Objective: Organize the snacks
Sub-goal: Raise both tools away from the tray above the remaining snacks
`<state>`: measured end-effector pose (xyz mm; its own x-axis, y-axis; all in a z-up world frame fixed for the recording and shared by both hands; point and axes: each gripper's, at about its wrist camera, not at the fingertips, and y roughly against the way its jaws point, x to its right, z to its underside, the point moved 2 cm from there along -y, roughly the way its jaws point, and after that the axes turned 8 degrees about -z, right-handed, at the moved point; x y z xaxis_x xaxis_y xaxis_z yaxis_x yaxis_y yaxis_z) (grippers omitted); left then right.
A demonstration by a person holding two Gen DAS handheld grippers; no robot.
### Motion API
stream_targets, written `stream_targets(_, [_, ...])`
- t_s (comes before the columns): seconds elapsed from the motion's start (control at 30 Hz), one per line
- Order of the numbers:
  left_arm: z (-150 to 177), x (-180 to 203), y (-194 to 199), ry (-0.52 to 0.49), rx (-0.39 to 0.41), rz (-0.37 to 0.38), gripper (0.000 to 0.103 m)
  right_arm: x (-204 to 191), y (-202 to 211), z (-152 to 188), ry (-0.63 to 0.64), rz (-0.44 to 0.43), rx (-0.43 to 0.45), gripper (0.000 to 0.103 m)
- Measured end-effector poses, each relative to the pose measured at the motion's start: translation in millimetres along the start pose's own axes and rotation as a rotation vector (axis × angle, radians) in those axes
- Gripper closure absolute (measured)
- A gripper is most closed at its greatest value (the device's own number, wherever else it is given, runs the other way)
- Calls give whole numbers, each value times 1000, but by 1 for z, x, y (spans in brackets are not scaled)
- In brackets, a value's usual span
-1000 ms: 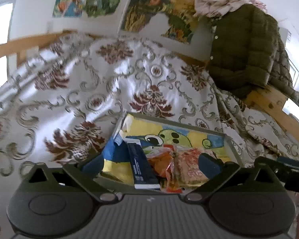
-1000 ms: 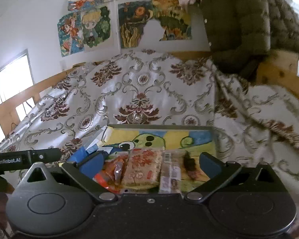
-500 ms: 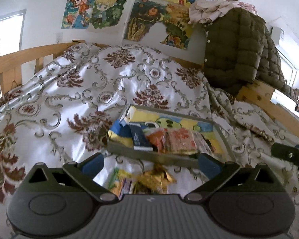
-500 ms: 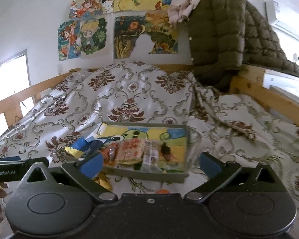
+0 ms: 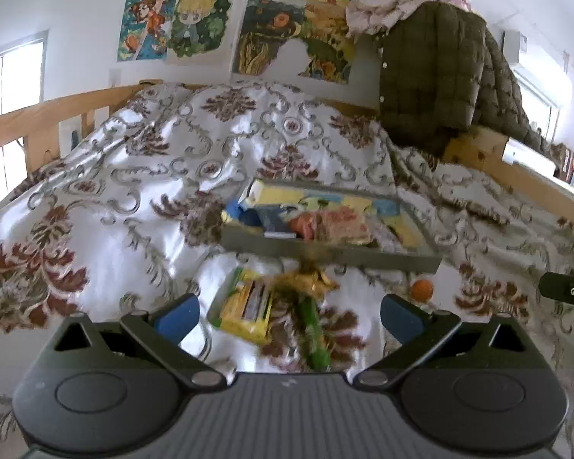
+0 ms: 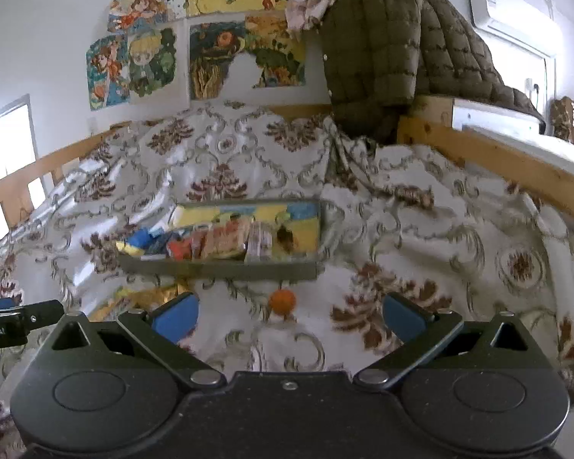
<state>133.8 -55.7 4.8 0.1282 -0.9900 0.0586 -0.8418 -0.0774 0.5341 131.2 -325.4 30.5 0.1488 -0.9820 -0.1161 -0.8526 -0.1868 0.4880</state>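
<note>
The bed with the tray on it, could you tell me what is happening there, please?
A person is sorting snacks on the bedspread with two hand-held claws. The tray already holds several packets. Both the left claw and right claw are open and empty. A yellow packet, a gold wrapper, a green stick and a small orange ball lie loose before the tray.

Floral bedspread (image 5: pixel 172 160), olive jacket (image 5: pixel 436 72), posters (image 5: pixel 210 23)

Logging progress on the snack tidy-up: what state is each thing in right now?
Tray: on the bed, part filled with snacks.
Yellow packet: loose on the blanket, outside the tray.
Gold wrapper: loose beside it.
Orange ball: loose before the tray.
Left gripper: open, empty.
Right gripper: open, empty.
</note>
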Motion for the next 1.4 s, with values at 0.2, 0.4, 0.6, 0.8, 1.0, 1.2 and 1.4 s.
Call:
stream_targets(0.2, [21, -11, 8, -20, -54, -42, 0, -7, 5, 28, -20, -6, -44, 1])
stream_targets(0.4, [32, -26, 18, -16, -113, -65, 0, -20, 11, 47, -31, -22, -96, 1])
stream_targets(0.6, [24, -39, 29, -19, -146, -96, 0, -50, 16, 46, 18, -90, -141, 1])
stream_targets(0.8, [-3, -67, 40, -69, -152, -145, 0, -79, 17, 39, 28, -149, -163, 1])
stream_targets(1.0, [-38, -94, 43, -123, -154, -140, 0, -105, -1, 22, 25, -168, -185, 1])
stream_targets(1.2, [-74, -111, 36, -237, -204, -127, 0, -128, -34, 0, 85, -154, -223, 1])
stream_targets(1.4, [-73, -96, -5, -320, -174, -96, 0, -139, -76, -13, 96, -174, -211, 1])
